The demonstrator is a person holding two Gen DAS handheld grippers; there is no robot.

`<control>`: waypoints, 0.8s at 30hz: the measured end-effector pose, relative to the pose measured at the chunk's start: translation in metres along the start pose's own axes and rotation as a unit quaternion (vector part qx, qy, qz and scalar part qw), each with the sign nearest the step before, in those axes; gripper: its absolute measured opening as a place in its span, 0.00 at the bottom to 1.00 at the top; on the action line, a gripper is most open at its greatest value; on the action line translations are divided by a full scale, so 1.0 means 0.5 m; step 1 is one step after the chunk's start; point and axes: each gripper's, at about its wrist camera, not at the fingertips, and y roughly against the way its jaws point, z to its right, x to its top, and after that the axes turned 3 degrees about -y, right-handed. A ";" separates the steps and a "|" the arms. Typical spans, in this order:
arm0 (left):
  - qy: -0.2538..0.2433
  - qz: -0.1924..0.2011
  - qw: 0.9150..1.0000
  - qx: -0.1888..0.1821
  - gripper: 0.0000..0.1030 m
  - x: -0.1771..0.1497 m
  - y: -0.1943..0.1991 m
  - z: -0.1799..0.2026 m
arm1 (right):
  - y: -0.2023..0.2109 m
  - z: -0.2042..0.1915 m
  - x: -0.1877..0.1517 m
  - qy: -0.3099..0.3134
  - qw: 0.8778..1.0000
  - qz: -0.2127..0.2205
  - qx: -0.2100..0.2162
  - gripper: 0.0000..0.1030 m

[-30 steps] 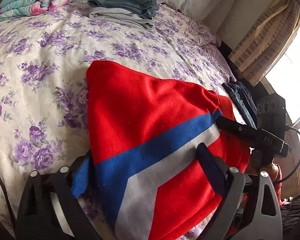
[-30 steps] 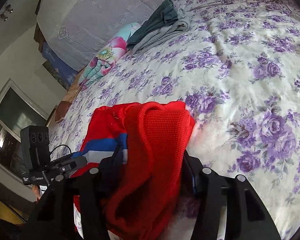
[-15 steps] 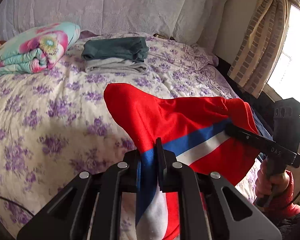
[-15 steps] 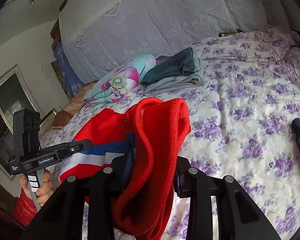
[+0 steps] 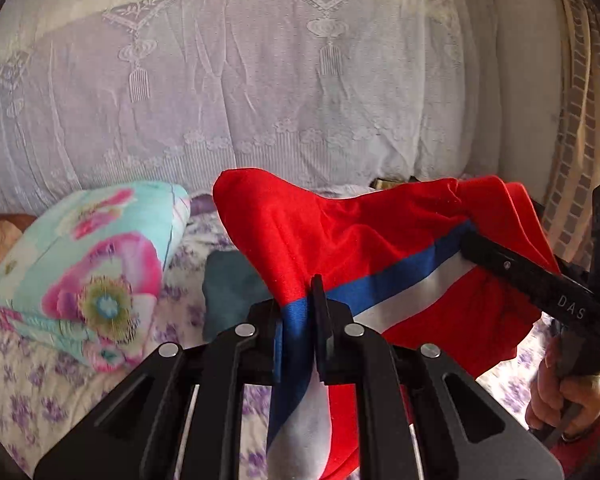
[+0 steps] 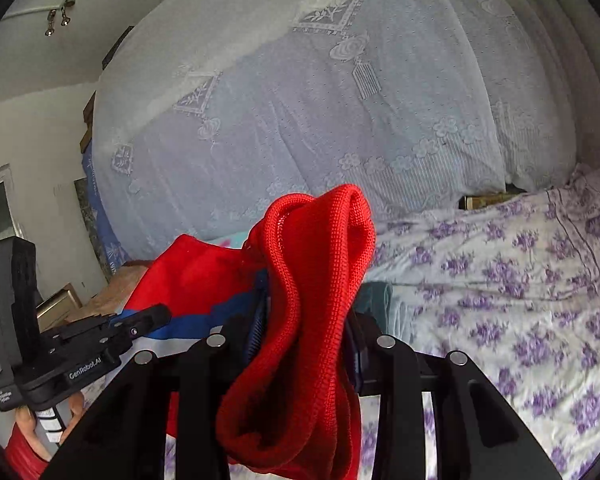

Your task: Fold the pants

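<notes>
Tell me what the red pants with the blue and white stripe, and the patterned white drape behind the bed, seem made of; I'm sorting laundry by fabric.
Red pants with blue and white stripe: likely smooth matte knit jersey; the cuff shows coarse ribbed knit. Patterned white drape: apparently thin lace, with sheer woven-in flower and tassel motifs.

Home bedroom: bed with purple-flowered sheet (image 6: 500, 280), folded floral quilt (image 5: 88, 276), white lace drape (image 5: 260, 92) behind, striped window curtain (image 5: 580, 120) alongside.

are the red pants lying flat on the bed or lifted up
Lifted: the red pants hang stretched between the left gripper and right gripper, above the bed.
</notes>
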 end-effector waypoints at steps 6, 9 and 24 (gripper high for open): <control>0.043 -0.022 0.999 0.016 0.10 -0.001 -0.251 -0.076 | -0.262 0.092 -0.033 -0.040 0.998 -0.017 -0.046 0.34; 0.100 -0.090 0.991 0.027 0.14 -0.080 -0.398 -0.133 | -0.374 0.153 -0.118 -0.038 0.992 -0.068 -0.098 0.51; 0.140 -0.004 0.989 -0.053 0.53 -0.086 -0.314 -0.137 | -0.237 0.041 -0.087 0.106 0.990 0.071 -0.053 0.59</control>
